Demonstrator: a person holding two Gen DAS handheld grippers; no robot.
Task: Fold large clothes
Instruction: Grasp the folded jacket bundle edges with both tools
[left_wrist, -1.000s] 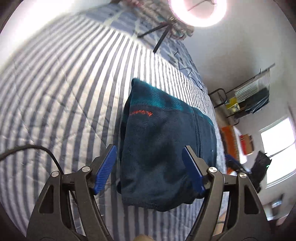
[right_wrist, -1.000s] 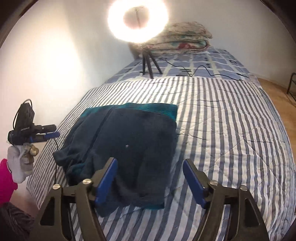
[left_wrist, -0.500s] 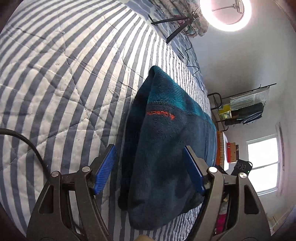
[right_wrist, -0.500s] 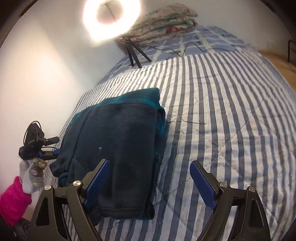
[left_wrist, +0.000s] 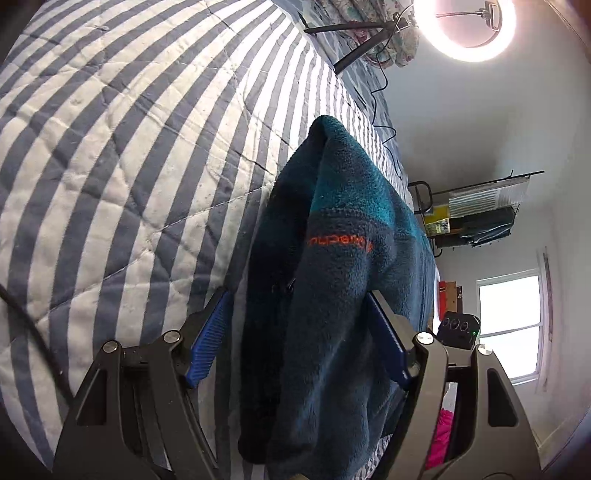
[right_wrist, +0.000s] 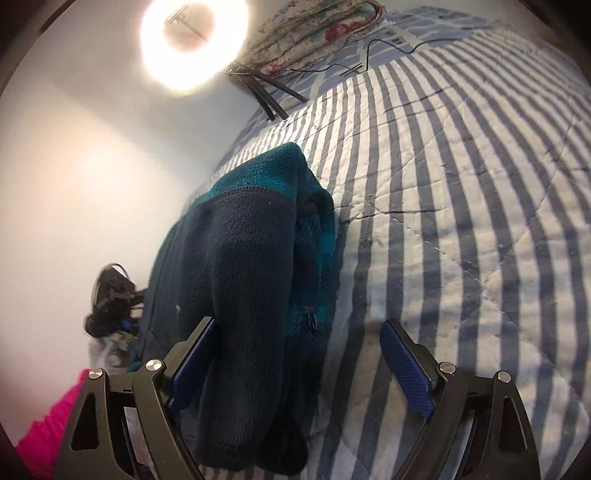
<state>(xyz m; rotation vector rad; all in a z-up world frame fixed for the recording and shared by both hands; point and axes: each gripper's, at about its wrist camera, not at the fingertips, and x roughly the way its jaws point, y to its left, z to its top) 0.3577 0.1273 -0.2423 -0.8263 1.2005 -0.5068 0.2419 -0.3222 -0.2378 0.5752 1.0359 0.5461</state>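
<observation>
Here, left tongs (left_wrist: 299, 336) are spread wide, pads straddling the near edge of the folded fleece jacket (left_wrist: 332, 295) w/o pinching it. Right tongs (right_wrist: 299, 363) likewise released, straddling its opposite edge. Jacket lies folded on striped bed quilt (right_wrist: 461, 184); ring light (right_wrist: 194, 44) beyond.

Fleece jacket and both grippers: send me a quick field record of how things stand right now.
garment: dark blue and teal fleece jacket, folded into a narrow bundle
surface: striped quilt on a bed
left gripper: open, jaws straddling the near end of the jacket, left pad clear of the cloth
right gripper: open, jacket edge between the jaws, right pad over bare quilt
background: lit ring light on a tripod, folded floral bedding at the head
</observation>
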